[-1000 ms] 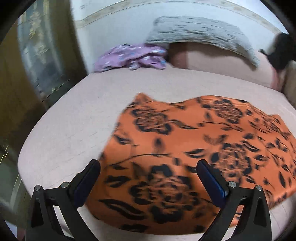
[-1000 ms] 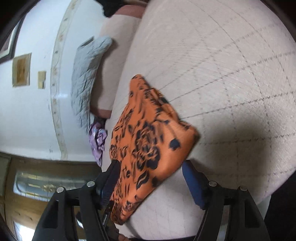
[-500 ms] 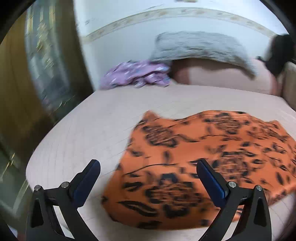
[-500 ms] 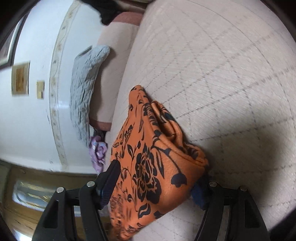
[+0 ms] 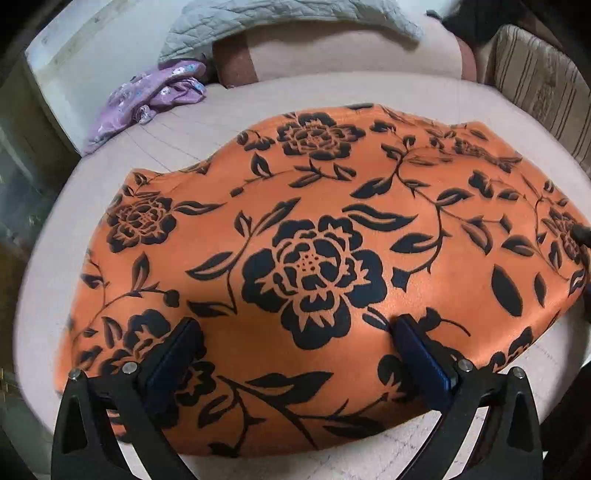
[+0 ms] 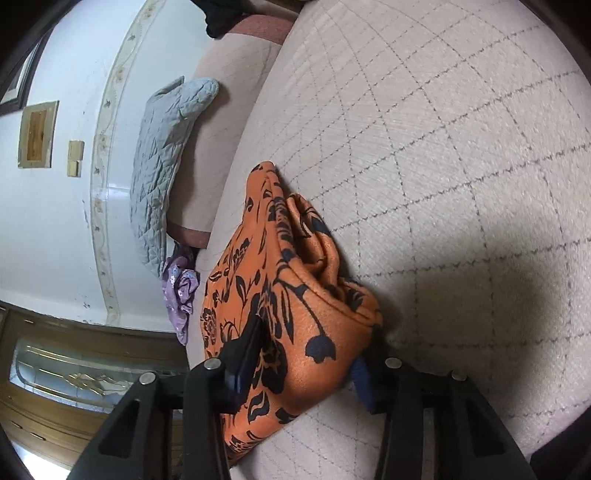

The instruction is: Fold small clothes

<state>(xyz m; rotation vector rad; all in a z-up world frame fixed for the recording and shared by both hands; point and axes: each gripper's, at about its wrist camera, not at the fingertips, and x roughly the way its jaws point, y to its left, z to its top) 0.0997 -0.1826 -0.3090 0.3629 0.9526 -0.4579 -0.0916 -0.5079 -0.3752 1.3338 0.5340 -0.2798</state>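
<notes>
Since a second ago the left gripper [image 5: 295, 343] has dropped in low over the orange floral garment [image 5: 314, 236], which now fills most of the left wrist view; before, it hovered further back with more bed showing. Its fingers [image 5: 421, 350] are spread wide, with cloth lying between and under them, nothing pinched; whether the tips touch the fabric I cannot tell. Right gripper [image 6: 303, 354] has closed in on the garment's right end: a second ago the fingers stood open around the corner, now they clamp a bunched wad of cloth, one finger [image 6: 245, 350] pressed into the fabric, the other mostly hidden behind it. My read: right side is secured, left side is lining up for its own pinch on the near edge, so a fold is about to start, not yet made. Garment lies on the quilted bed [image 6: 443, 147], roughly mid-mattress, spread fairly flat across its middle. Orange ground, black rose-and-vine print, soft velvety-looking surface. Far edge of the garment is wavy; the right end is gathered into ridges above the grip. Beyond the garment's far edge: a purple floral cloth [image 5: 147, 99] crumpled near the wall, and a grey quilted pillow [image 5: 277, 14] behind that.
</notes>
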